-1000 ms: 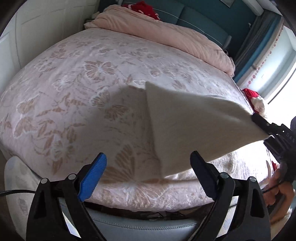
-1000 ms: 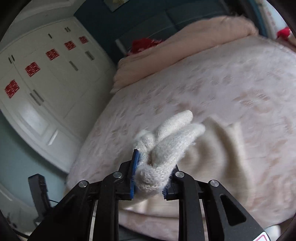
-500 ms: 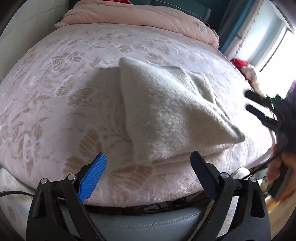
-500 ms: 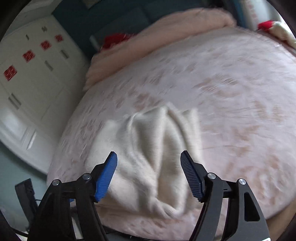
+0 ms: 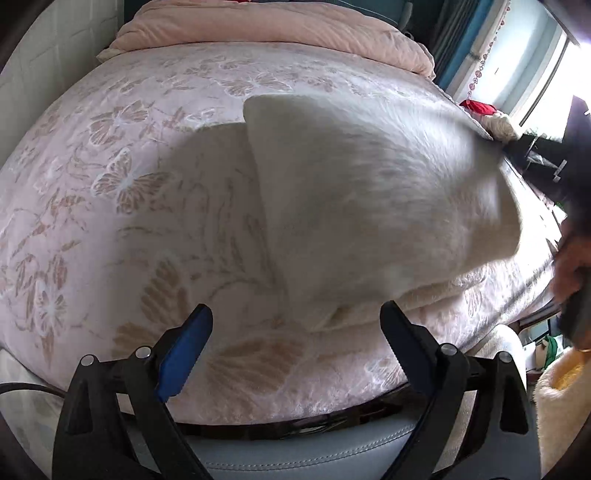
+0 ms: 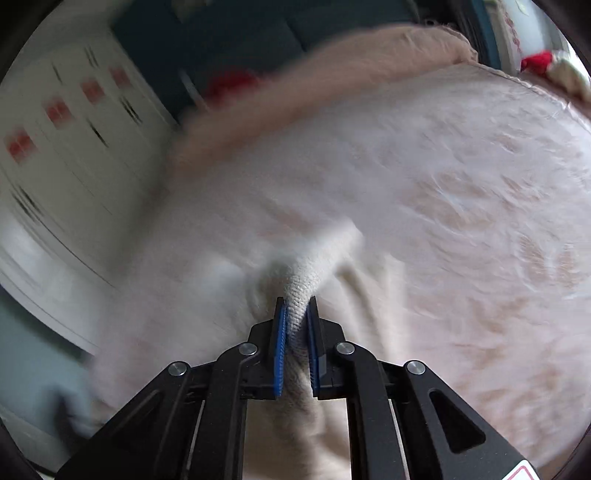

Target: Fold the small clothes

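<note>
A cream knit garment [image 5: 369, 206] lies folded on the pink butterfly bedspread [image 5: 129, 177], blurred, with its right corner raised. My left gripper [image 5: 295, 321] is open just above the bed's near edge; the garment's near corner sits right in front of its fingers, untouched. In the right wrist view my right gripper [image 6: 295, 302] has its jaws closing on a ridge of the same garment [image 6: 317, 266], and the blue pads [image 6: 281, 332] pinch the knit between them. From the left wrist view, that gripper shows as a dark blur [image 5: 532, 155] at the raised corner.
A rolled pink duvet [image 5: 295, 33] lies across the head of the bed. Something red [image 5: 478, 108] sits at the far right edge. White wardrobe doors [image 6: 66, 155] stand left of the bed. A grey padded bed frame [image 5: 295, 446] runs below my left gripper. A hand [image 5: 572, 266] is at the right.
The right gripper let the garment drop and opened wide, then shut again on a fold of it. The garment's right corner is lifted once more. The left gripper sank toward the bed, still open.
</note>
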The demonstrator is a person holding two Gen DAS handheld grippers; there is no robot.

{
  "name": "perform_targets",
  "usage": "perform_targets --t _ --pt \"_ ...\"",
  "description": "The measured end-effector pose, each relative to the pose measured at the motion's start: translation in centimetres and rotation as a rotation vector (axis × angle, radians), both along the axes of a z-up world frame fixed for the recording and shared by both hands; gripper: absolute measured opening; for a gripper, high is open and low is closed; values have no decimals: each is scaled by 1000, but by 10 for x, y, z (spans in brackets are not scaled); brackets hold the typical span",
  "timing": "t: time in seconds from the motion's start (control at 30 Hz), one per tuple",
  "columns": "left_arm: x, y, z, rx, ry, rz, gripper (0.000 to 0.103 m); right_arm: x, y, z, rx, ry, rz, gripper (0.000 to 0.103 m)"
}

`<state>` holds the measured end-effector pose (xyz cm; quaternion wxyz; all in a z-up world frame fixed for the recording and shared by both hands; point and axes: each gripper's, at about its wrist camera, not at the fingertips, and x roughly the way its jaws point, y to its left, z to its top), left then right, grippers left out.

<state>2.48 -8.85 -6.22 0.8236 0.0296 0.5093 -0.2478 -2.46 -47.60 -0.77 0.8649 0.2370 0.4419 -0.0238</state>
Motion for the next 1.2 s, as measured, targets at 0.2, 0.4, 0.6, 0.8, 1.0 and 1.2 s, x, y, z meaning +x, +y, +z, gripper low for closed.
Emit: perform_targets --t 0.2,0.4,0.6,0.8,1.0,1.2 --pt "-6 -7 -9 41 11 -41 90 -31 -4 -11 75 8 -48 34" --pt "1 1 -15 28 5 17 89 -82 22 -16 159 30 -63 60" --pt "14 5 -21 6 15 0 14 -86 33 -45 235 53 -69 15" --pt "13 19 16 -49 -3 -4 10 -91 18 28 111 -116 -93 12" --pt "3 6 -23 19 94 -44 12 -96 20 -48 43 102 -100 14" --pt "-5 34 17 -50 54 -50 57 -103 20 13 30 -5 -100 36"
